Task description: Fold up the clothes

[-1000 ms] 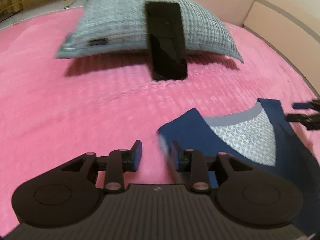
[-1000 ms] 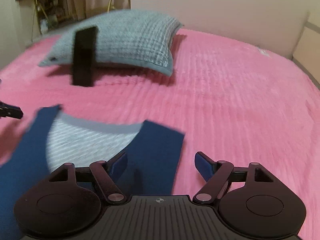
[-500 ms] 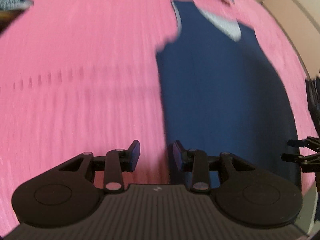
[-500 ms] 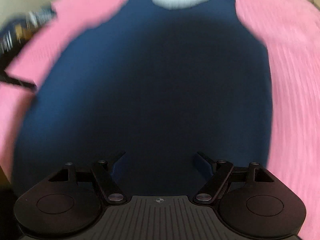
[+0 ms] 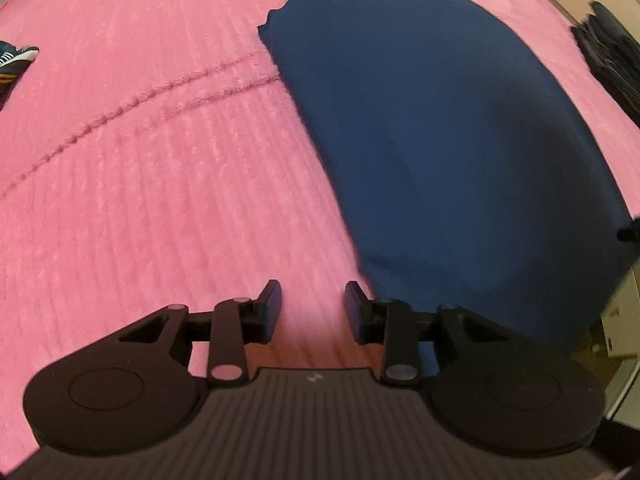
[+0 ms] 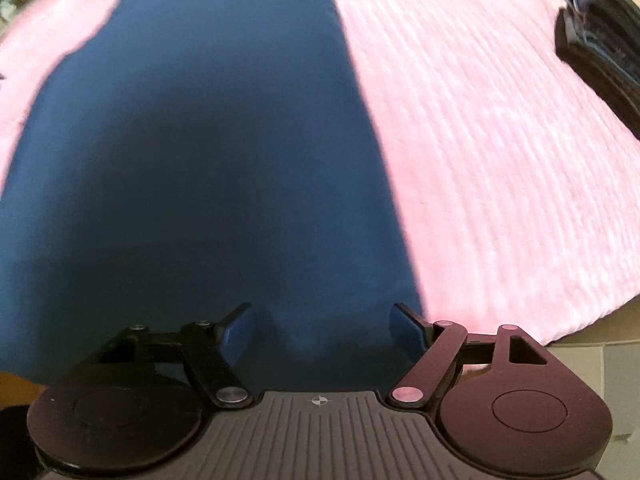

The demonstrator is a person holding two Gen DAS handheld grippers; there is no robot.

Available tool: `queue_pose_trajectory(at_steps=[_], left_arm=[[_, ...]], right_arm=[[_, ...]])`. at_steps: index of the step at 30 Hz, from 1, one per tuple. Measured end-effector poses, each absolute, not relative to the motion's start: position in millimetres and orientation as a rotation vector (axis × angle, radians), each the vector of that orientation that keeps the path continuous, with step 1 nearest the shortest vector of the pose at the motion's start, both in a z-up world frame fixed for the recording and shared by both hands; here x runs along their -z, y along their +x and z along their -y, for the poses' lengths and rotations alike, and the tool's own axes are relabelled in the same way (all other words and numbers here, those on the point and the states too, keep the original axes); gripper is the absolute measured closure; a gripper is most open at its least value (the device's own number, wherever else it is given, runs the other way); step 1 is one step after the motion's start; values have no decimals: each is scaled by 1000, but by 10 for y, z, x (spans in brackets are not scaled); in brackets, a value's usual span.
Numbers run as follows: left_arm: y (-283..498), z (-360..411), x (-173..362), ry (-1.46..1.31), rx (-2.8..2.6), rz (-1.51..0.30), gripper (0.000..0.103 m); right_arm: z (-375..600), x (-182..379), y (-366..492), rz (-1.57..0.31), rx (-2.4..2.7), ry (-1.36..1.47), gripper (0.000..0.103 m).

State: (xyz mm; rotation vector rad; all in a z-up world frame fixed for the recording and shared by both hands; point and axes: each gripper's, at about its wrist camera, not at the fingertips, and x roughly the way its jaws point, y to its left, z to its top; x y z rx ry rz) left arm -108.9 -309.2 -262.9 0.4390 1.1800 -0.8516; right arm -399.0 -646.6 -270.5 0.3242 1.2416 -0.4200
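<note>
A navy sleeveless top (image 5: 432,120) lies flat on the pink bedspread (image 5: 152,168), neckline with grey lining at the far end. It also fills the right wrist view (image 6: 192,152). My left gripper (image 5: 312,304) is open and empty, hovering over the bedspread just left of the top's near left hem corner. My right gripper (image 6: 320,328) is open and empty, over the top's hem near its right corner.
A stack of dark folded clothes (image 6: 600,36) sits at the far right on the bed, also in the left wrist view (image 5: 612,60). A shoe (image 5: 16,56) lies off the bed's left side. The bed's near edge and floor (image 6: 600,344) show at lower right.
Both grippers have moved from the shoulder straps back along the top to its hem end, staying open. The pillow and phone have left view.
</note>
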Motion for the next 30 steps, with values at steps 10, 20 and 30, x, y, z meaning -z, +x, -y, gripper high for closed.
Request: queue_pose_trajectory(at_steps=[10,20,30], left_arm=[[-1742,2971,2729,418,963,-1244,73],[-2080,3016,2547,564,759,-1278,72],[-1979,3560,1665,549,698,-1125,67]], right_arm=[[6043,2775,-3868,-1230,270,280,26],[6516,2645,-4205,-1324,319,349,26],[6633,1920,-3579,-1206,155,319,26]])
